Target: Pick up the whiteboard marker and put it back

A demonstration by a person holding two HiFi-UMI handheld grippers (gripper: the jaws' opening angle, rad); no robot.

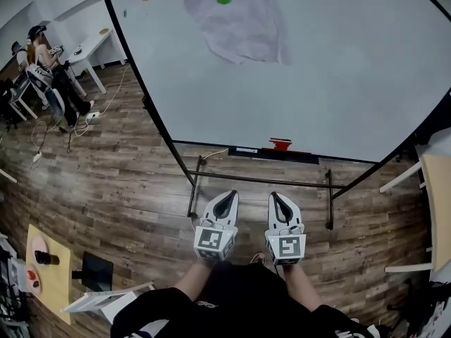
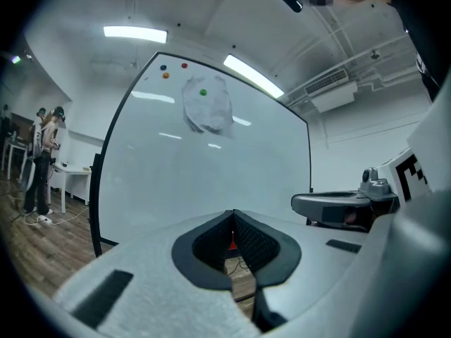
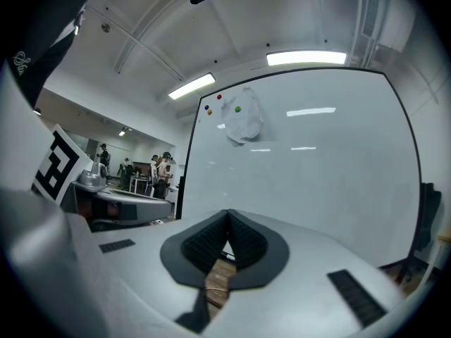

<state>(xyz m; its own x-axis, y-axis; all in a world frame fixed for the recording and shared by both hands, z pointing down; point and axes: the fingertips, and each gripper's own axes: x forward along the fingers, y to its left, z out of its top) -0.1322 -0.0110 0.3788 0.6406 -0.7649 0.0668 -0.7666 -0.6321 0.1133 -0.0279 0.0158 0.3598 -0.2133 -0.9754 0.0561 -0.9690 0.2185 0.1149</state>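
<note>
Whiteboard marker seems to be the small red thing on the tray under the whiteboard, mid-frame. Lower down, left gripper and right gripper hang side by side, well apart from it, fingers closed on nothing: a stance fitting before pickup or after return.

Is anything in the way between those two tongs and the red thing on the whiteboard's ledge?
Nothing visible does. The left tongs and right tongs, shut and empty, face the red item, perhaps the marker, across wood floor; only the stand's low bar lies below.
</note>
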